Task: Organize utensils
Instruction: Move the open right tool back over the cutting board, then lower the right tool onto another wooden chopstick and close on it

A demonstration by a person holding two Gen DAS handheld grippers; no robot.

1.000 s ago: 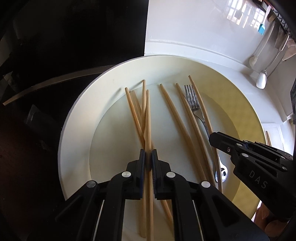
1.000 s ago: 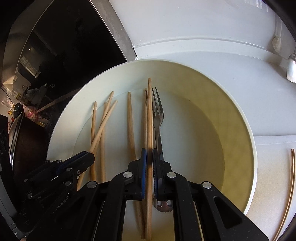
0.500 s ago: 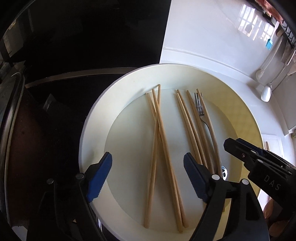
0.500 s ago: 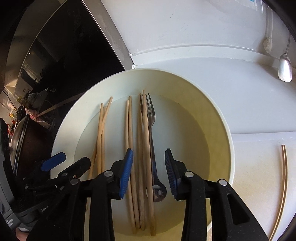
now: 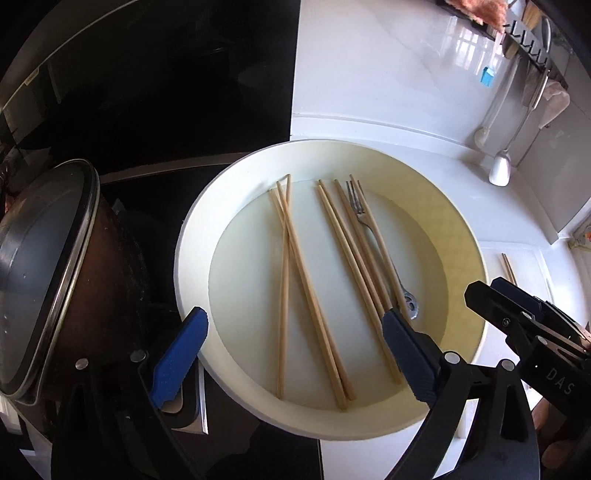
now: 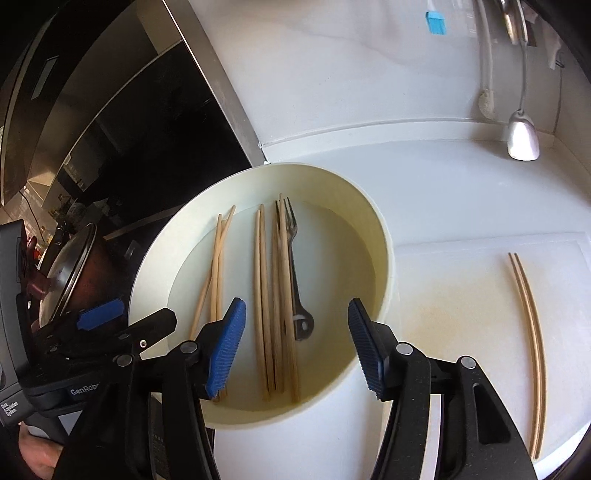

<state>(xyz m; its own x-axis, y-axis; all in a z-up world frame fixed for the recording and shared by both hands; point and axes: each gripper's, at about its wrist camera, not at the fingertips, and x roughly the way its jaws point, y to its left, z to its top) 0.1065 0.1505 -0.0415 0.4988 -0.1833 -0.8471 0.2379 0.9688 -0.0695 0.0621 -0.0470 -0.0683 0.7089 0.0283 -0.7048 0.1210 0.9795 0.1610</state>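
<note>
A wide cream bowl (image 5: 192,236) (image 6: 384,273) holds several wooden chopsticks (image 5: 295,266) (image 6: 264,295) and a metal fork (image 5: 373,236) (image 6: 295,258). My left gripper (image 5: 295,332) hangs above the bowl's near rim, jaws still opening wide, nothing between them. My right gripper (image 6: 295,325) is over the bowl's near right side, jaws opening, pads clear of the chopsticks lying below. Each gripper shows in the other's view, the right gripper (image 5: 517,314) at the right edge and the left gripper (image 6: 122,325) at the left. Two chopsticks (image 6: 532,332) lie together on the white board (image 6: 461,295) to the right.
A dark pot with a glass lid (image 5: 48,258) (image 6: 70,266) stands on the black cooktop (image 5: 166,92) left of the bowl. Ladles (image 6: 522,133) (image 5: 500,166) and a blue brush (image 6: 436,22) hang on the white wall behind.
Both grippers let go of the chopsticks they were shut on and opened. Both pulled back and up from the bowl, which now looks smaller. The released chopsticks lie in the bowl.
</note>
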